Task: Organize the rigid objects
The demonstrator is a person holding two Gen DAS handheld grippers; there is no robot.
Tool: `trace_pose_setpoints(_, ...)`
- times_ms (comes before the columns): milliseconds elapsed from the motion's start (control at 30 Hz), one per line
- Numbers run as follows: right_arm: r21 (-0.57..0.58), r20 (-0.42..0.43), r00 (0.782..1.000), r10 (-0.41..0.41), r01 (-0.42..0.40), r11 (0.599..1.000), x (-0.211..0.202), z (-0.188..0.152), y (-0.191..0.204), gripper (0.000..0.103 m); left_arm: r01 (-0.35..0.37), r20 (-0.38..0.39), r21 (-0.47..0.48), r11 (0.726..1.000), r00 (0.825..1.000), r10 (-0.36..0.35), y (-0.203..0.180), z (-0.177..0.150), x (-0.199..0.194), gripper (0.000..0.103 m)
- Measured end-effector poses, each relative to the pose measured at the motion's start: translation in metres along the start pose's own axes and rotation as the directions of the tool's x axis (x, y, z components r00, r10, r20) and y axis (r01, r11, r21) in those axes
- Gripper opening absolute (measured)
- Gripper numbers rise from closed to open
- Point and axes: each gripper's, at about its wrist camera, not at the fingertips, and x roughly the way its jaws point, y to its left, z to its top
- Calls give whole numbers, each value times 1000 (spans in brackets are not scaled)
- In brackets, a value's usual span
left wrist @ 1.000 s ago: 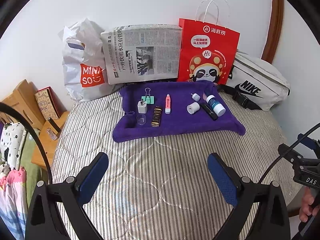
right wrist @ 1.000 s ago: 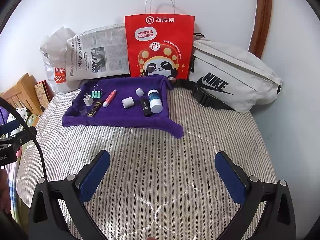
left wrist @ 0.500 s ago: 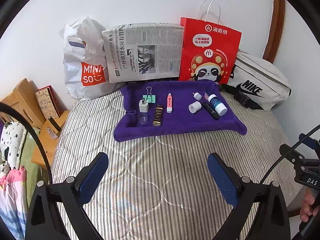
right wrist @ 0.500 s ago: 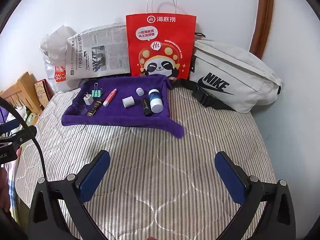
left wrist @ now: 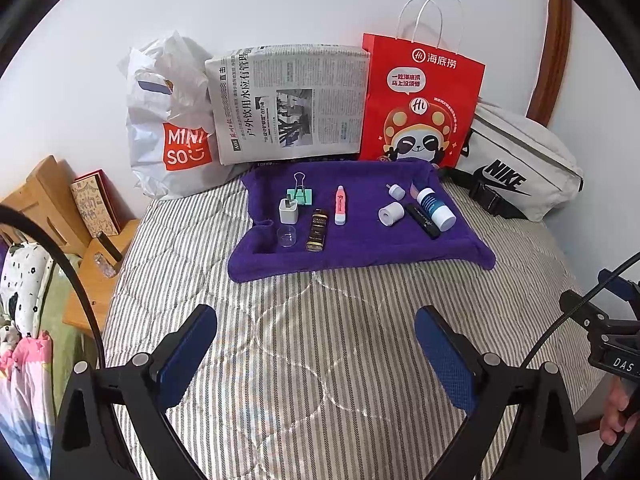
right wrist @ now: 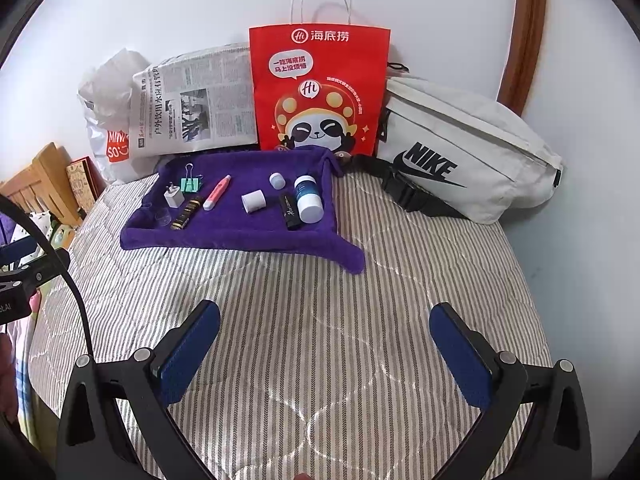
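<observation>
I hold the left gripper and right gripper spread wide, empty. Far ahead, the purple towel carries small items

Left tool and right tool: jaws spread wide, both empty, level, side by side.

The right gripper is hovering wide open above the striped bedcover, well short of the purple towel where a white-capped bottle is lying beside a black tube.

White wall, striped bed (wooden headboard)
</observation>
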Motion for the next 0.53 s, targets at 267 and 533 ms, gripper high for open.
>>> trace_pose_setpoints(267, 3, 0, 1000, -4, 4, 1000, 0, -1, 2, 103, 0, 0, 4, 1000, 1000, 0, -1, 0, 0, 100)
trace_pose_setpoints(533, -7, -2, 1000, -10, 10, 1000, 5, 0, 1, 103, 5, 23, -2, 1000, 1000, -5, 0, -1, 0, 100)
